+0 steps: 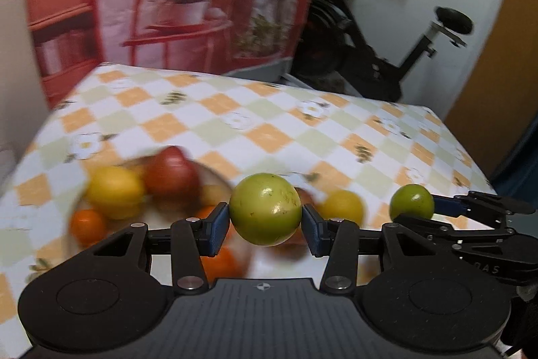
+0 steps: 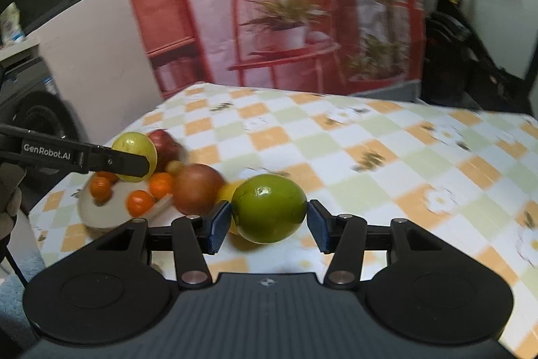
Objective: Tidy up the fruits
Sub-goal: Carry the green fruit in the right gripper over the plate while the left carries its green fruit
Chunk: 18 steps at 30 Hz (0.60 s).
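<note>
The left gripper [image 1: 265, 221] is clamping a yellow-green fruit [image 1: 265, 213] between its 2 blue pads, jaws part-way apart to the fruit's width, and holding it in the air above the desk [image 1: 269, 130]. The right gripper [image 2: 269, 221] is gripping a darker green fruit [image 2: 269, 207] the same way, also clear of the checkered tablecloth.

Below and to the left of the left gripper, a pale plate [image 1: 215, 174] is carrying a red apple [image 1: 171, 172], a yellow fruit [image 1: 114, 190] and small oranges [image 1: 87, 224], all blurred. Another yellow fruit [image 1: 341, 207] is lying just right of the held one.

The left wrist view is showing an exercise bike [image 1: 386, 49] behind the desk. The right wrist view alone is showing a brown-red fruit [image 2: 196, 189] at the plate's edge and a washing machine [image 2: 30, 110] at far left.
</note>
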Available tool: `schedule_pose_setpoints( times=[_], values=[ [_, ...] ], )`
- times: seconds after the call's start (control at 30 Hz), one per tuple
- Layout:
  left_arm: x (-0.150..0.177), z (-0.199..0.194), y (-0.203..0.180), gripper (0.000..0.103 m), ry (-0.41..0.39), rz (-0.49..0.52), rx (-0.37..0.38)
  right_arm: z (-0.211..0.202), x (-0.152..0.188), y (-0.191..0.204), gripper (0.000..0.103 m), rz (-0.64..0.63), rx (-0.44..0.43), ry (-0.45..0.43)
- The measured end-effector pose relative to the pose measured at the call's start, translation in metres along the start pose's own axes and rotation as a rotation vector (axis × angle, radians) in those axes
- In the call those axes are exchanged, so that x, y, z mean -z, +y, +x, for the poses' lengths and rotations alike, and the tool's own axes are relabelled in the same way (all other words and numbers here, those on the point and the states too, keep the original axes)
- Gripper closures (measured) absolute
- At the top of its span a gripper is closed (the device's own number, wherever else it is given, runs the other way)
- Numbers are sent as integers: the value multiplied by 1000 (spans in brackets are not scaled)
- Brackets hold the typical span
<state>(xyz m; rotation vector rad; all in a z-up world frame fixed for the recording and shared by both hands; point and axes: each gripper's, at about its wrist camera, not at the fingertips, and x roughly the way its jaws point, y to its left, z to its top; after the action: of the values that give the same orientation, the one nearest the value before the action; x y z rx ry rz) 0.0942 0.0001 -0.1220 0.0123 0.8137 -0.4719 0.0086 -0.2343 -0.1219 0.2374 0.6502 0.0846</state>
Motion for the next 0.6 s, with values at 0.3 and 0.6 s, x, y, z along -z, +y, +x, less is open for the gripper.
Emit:
schedule_pose_setpoints(
  times=[0.3,0.6],
  values=[
    [9,-6,58,54,47,-59,-76,52,-18,71,50,-151,-119,41],
    [9,5,87,54,57,-79,-67,94,-27,113,50,-290,-172,97]
  ],
)
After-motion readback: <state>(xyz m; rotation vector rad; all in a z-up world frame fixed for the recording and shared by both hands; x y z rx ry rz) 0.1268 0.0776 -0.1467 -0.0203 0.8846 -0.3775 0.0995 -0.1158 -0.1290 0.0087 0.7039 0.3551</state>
